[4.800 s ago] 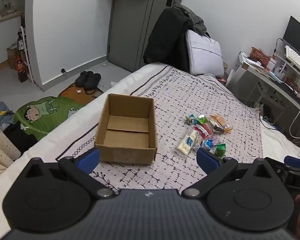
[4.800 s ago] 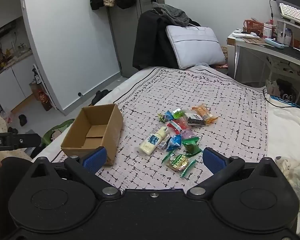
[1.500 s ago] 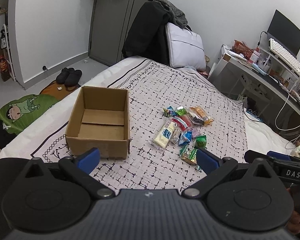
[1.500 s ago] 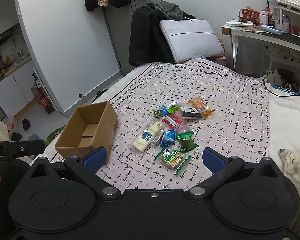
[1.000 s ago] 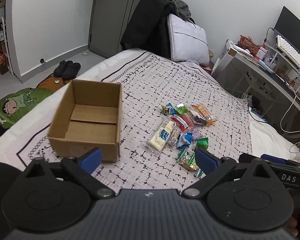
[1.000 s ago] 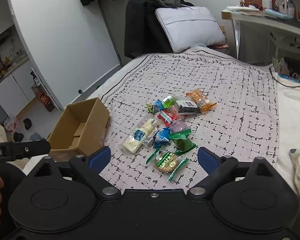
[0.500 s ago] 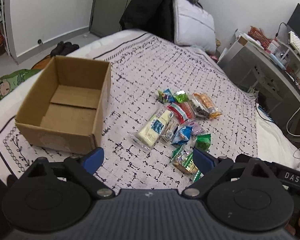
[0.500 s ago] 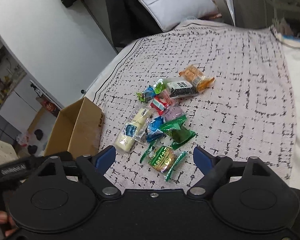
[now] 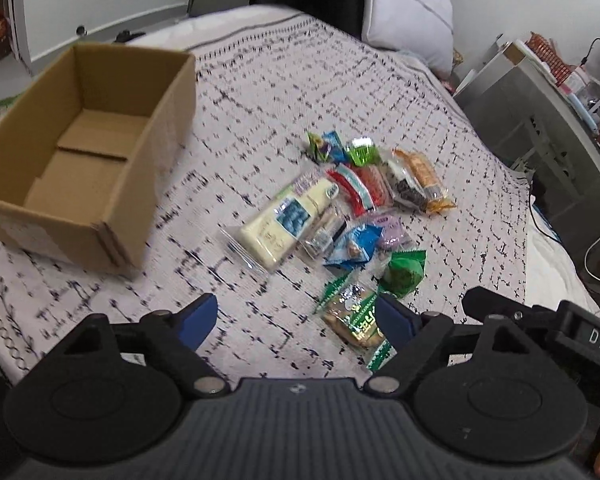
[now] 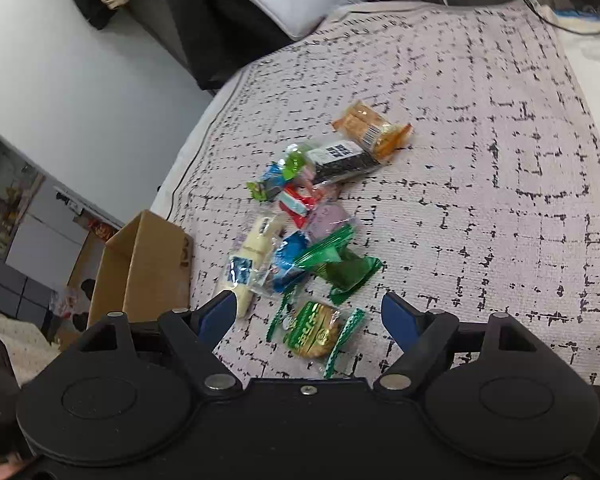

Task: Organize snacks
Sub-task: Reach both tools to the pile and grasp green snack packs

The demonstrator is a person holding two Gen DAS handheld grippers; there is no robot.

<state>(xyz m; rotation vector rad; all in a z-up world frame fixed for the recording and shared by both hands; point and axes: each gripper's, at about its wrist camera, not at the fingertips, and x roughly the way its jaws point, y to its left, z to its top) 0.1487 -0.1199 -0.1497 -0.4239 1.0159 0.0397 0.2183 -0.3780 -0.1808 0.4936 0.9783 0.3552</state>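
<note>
An empty open cardboard box (image 9: 80, 152) sits on the patterned bed cover, left of a pile of wrapped snacks. The pile includes a long cream bar (image 9: 280, 222), a blue packet (image 9: 356, 244), a dark green packet (image 9: 404, 272), an orange biscuit pack (image 9: 422, 176) and a green-gold round biscuit pack (image 9: 356, 316). My left gripper (image 9: 298, 316) is open and empty, just short of the pile. My right gripper (image 10: 312, 316) is open, low over the green-gold biscuit pack (image 10: 314, 334), which lies between its jaws. The box (image 10: 140, 264) is to its left.
The bed cover (image 9: 268, 80) runs back to a grey pillow (image 9: 404, 12) and dark clothing. A desk with cables (image 9: 560, 128) stands to the right of the bed. The right gripper's body (image 9: 540, 320) shows at the lower right of the left wrist view.
Both grippers have moved forward and down toward the snack pile. The right gripper now straddles the green-gold biscuit pack. Both stay open.
</note>
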